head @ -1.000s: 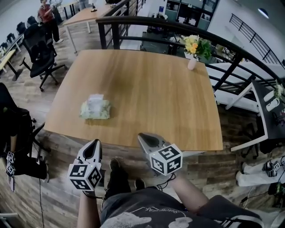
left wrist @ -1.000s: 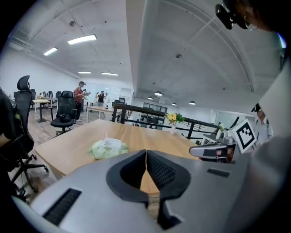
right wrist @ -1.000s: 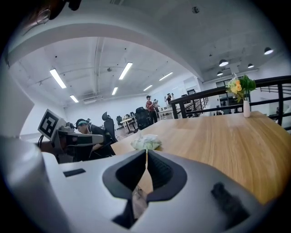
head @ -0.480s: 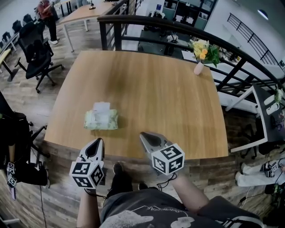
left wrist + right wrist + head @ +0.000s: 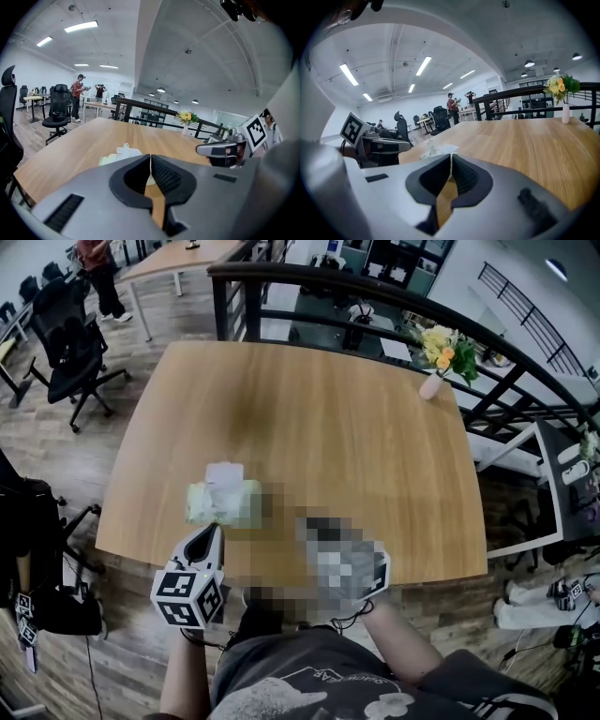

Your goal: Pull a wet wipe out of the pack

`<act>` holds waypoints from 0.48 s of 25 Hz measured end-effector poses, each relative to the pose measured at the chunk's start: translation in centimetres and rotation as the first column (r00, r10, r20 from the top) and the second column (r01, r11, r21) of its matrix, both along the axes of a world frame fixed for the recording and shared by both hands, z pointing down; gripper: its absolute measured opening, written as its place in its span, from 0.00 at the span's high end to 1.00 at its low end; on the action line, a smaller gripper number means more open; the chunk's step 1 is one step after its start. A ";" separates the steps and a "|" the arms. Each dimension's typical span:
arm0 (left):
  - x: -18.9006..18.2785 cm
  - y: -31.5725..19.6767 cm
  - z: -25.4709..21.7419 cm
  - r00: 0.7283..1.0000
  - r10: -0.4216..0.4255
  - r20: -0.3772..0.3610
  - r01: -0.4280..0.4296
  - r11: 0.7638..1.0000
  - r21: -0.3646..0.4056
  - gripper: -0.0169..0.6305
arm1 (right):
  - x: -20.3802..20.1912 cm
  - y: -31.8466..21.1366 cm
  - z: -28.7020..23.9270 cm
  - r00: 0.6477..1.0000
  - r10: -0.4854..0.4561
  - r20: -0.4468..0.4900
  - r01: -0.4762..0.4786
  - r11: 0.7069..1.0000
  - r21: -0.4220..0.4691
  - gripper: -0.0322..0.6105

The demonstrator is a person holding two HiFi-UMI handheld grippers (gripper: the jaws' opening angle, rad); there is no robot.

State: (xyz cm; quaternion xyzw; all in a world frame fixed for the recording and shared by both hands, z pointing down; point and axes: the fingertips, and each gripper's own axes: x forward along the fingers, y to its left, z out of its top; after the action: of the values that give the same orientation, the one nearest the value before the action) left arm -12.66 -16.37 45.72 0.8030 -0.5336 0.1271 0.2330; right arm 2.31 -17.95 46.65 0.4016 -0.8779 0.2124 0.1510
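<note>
A pale green wet wipe pack (image 5: 223,504) lies near the front left edge of the wooden table (image 5: 319,409), with a white wipe (image 5: 224,472) sticking up from its top. My left gripper (image 5: 208,532) is just short of the pack at the table's front edge, jaws shut and empty. In the left gripper view the pack (image 5: 112,158) shows just beyond the closed tips (image 5: 150,157). My right gripper (image 5: 451,157) is also shut with nothing in it, to the right of the pack (image 5: 436,151). A mosaic patch covers it in the head view.
A small vase of yellow flowers (image 5: 441,357) stands at the table's far right corner. A dark railing (image 5: 375,292) runs behind the table. Black office chairs (image 5: 66,343) and a standing person (image 5: 94,263) are off to the far left.
Both grippers have moved forward to the table's front edge, and the pack now lies much closer to the left gripper's tips. The jaws have stayed shut.
</note>
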 end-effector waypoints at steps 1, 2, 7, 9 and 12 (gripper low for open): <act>-0.2 -0.3 0.1 1.000 0.001 0.002 -0.001 1.000 -0.003 0.95 | -0.2 -0.3 -0.1 1.000 0.001 -0.002 -0.001 1.000 0.001 0.91; -0.4 -0.7 0.3 1.000 0.002 0.003 -0.002 1.000 -0.007 0.95 | -0.4 -0.5 -0.2 1.000 0.003 -0.004 -0.003 1.000 0.002 0.91; -1.3 -2.1 1.0 1.000 0.010 0.004 -0.010 1.000 -0.026 0.95 | -1.2 -1.5 -0.4 1.000 0.017 -0.018 -0.017 1.000 0.002 0.91; -1.4 -2.6 1.1 1.000 0.015 0.007 -0.015 1.000 -0.026 0.95 | -1.3 -1.9 -0.5 0.999 0.027 -0.028 -0.027 1.000 0.000 0.91; -1.9 -3.6 1.3 0.999 0.022 0.031 -0.021 0.999 -0.026 0.95 | -1.4 -2.6 -0.8 0.998 0.044 -0.038 -0.044 0.999 0.001 0.91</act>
State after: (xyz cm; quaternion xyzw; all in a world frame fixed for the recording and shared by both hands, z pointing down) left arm -14.54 -20.00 46.98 0.8037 -0.5267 0.1490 0.2335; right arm 0.87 -20.58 45.89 0.4249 -0.8658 0.2079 0.1630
